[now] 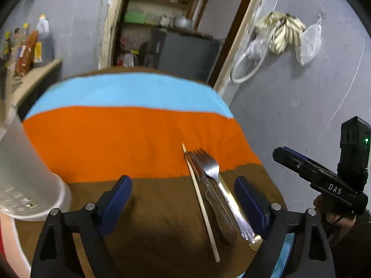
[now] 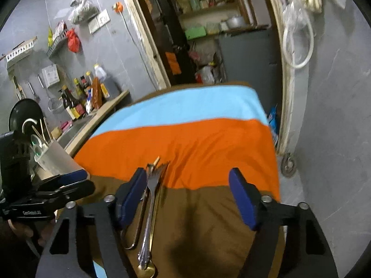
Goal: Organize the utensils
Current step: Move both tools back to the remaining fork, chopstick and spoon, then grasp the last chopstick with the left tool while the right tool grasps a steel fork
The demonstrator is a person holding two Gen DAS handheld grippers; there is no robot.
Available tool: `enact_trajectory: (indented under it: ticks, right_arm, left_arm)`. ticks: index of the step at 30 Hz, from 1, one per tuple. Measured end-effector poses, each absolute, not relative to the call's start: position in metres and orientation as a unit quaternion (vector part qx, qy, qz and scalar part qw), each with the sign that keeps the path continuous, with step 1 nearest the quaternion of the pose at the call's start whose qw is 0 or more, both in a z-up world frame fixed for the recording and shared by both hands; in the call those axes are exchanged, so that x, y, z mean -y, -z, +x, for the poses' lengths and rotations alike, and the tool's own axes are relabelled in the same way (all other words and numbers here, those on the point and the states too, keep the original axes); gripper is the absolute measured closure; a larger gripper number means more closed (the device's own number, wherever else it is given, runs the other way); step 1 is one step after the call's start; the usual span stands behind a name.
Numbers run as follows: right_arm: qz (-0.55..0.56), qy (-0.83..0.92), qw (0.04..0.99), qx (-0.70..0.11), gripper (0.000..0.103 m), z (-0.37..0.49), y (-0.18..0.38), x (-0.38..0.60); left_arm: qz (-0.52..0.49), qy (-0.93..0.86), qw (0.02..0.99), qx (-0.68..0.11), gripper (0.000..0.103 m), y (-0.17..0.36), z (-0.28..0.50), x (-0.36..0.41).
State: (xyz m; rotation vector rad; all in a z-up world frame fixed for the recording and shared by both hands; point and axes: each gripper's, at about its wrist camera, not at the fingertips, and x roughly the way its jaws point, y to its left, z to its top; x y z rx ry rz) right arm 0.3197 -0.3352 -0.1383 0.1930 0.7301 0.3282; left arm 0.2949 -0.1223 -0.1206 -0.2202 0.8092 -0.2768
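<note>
A bundle of utensils lies on the striped cloth: steel forks (image 1: 209, 169), a wooden chopstick (image 1: 202, 202) and a gold spoon (image 1: 255, 242). My left gripper (image 1: 183, 186) hangs open over the brown stripe, with the bundle lying just inside its right finger (image 1: 249, 197). In the right wrist view the same forks (image 2: 153, 192) lie against the inner side of the left finger (image 2: 131, 197) of my open right gripper (image 2: 187, 184); no pad presses on them. A white holder cup (image 2: 54, 158) with chopsticks and spoons in it stands at the table's left; it looms close (image 1: 25, 173) in the left wrist view.
The cloth (image 2: 185, 139) has blue, orange and brown bands. A counter (image 2: 102, 113) with sauce bottles runs along the left wall. A doorway with shelves and a grey cabinet (image 1: 185, 53) lies beyond the table. Bananas (image 1: 283, 32) hang on the right wall.
</note>
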Motion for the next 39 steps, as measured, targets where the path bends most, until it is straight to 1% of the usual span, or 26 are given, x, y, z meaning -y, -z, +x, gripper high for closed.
enact_trajectory:
  ticks: [2,3,5,6,8,10,12,14,19,26,31,32,34,39]
  right_arm:
    - [0.093,-0.167,0.912,-0.363,0.048,0.325,0.148,0.331]
    - [0.092,-0.170,0.911,-0.365,0.051,0.328,0.150,0.330]
    - [0.089,-0.179,0.907,-0.372,0.059,0.335,0.157,0.324]
    - [0.088,-0.183,0.905,-0.375,0.061,0.338,0.159,0.324]
    - [0.086,-0.191,0.901,-0.379,0.065,0.342,0.161,0.320]
    - [0.082,-0.203,0.896,-0.387,0.067,0.348,0.165,0.312]
    - [0.080,-0.214,0.892,-0.391,0.069,0.353,0.167,0.306]
    - [0.077,-0.223,0.888,-0.394,0.072,0.357,0.167,0.302]
    - [0.076,-0.250,0.874,-0.409,0.079,0.370,0.173,0.288]
    - [0.077,-0.273,0.853,-0.438,0.079,0.377,0.185,0.275]
    - [0.080,-0.281,0.849,-0.440,0.080,0.376,0.189,0.272]
    - [0.084,-0.285,0.848,-0.439,0.086,0.375,0.190,0.272]
    - [0.086,-0.288,0.848,-0.437,0.091,0.375,0.189,0.272]
    - [0.090,-0.289,0.848,-0.436,0.096,0.370,0.186,0.276]
  left_arm:
    - [-0.108,0.142,0.898,-0.403,0.025,0.131,0.300,0.126]
    - [-0.109,0.146,0.894,-0.409,0.028,0.136,0.304,0.128]
    - [-0.111,0.154,0.886,-0.423,0.041,0.144,0.310,0.132]
    - [-0.113,0.158,0.881,-0.431,0.045,0.150,0.312,0.133]
    - [-0.114,0.162,0.873,-0.445,0.056,0.159,0.317,0.135]
    - [-0.110,0.163,0.867,-0.458,0.063,0.166,0.321,0.139]
    - [-0.103,0.163,0.868,-0.458,0.066,0.167,0.322,0.140]
    - [-0.096,0.161,0.868,-0.460,0.073,0.168,0.325,0.141]
    - [-0.091,0.166,0.866,-0.463,0.074,0.169,0.332,0.142]
    - [-0.101,0.164,0.864,-0.465,0.077,0.167,0.333,0.141]
    - [-0.109,0.163,0.863,-0.466,0.077,0.168,0.332,0.137]
    - [-0.108,0.163,0.863,-0.466,0.077,0.168,0.333,0.137]
    - [-0.105,0.162,0.864,-0.465,0.077,0.168,0.332,0.138]
    - [-0.098,0.161,0.862,-0.471,0.078,0.166,0.335,0.140]
